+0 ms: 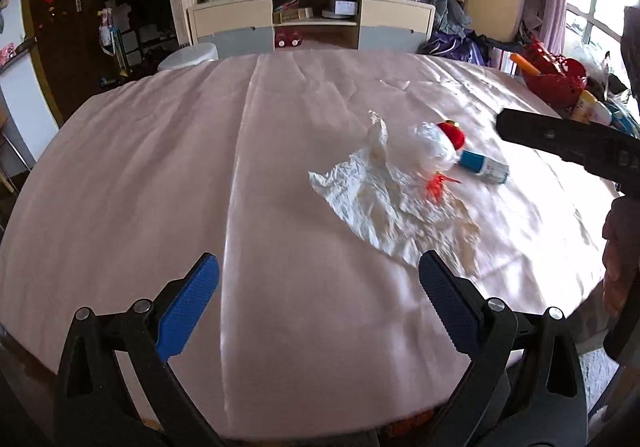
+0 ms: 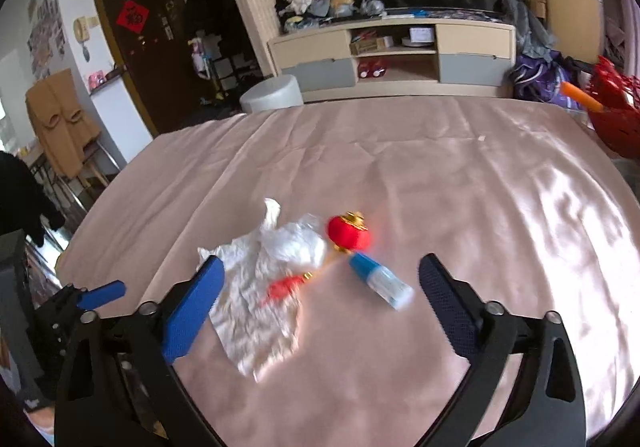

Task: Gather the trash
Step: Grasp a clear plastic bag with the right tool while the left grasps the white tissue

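Both grippers, L (image 1: 318, 275) & R (image 2: 322, 275), jaws spread, nothing pinched. Tissue (image 2: 256, 311), red lantern (image 2: 349, 233), blue tube (image 2: 380, 279) mid-worktop (image 2: 480, 207), clustered.

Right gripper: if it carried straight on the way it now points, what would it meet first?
Probably the small blue-and-white tube, lying on the pink tablecloth between the open right gripper fingers' lines. The crumpled white paper sits under its left finger and the red lantern ornament just beyond, though depth is uncertain.

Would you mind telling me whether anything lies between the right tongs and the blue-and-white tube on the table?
Nothing visible does: the right tongs are open, with only bare pink tablecloth before the tube.
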Available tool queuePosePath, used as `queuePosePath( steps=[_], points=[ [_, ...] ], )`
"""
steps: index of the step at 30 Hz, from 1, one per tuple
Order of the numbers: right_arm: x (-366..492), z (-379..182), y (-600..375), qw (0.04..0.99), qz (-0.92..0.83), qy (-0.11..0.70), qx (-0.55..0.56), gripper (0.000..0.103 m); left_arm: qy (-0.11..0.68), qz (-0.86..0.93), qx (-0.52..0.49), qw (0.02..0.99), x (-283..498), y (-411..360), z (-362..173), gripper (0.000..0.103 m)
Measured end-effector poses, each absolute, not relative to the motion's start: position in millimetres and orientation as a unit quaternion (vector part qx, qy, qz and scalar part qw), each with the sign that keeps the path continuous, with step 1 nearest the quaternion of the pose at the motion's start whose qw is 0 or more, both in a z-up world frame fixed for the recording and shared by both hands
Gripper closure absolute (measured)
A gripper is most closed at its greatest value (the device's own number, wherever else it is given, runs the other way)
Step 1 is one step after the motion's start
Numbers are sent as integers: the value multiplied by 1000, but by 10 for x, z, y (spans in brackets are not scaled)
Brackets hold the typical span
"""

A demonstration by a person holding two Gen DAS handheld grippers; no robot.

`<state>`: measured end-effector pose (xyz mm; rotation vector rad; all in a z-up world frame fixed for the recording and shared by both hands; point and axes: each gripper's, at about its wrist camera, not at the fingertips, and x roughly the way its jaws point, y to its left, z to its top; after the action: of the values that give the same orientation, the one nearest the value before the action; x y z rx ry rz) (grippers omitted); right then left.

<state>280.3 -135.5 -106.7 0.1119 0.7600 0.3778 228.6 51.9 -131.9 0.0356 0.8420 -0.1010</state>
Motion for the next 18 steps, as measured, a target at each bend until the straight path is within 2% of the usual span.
queuePosePath(
  steps=[2,5,12,14,16,18],
  points=[
    [2889,-1109,-1291,903,194,379,58,37,413,-52,20,909,2399,507,-1369,8],
    [3003,-1181,-1175,897,205,388,54,51,417,-57,21,907,2500,492,-1414,10],
    [3166,-1348,-1017,890,202,408,30,64,421,-69,13,905,2800,462,-1480,24],
    [3198,-1385,-1027,889,199,412,26,75,423,-72,12,903,2885,437,-1498,29],
    [3223,-1395,-1059,888,199,413,26,78,428,-78,13,900,2926,406,-1522,39],
    [3230,-1384,-1082,889,201,412,25,81,427,-80,17,901,2952,366,-1535,43]
  ],
)
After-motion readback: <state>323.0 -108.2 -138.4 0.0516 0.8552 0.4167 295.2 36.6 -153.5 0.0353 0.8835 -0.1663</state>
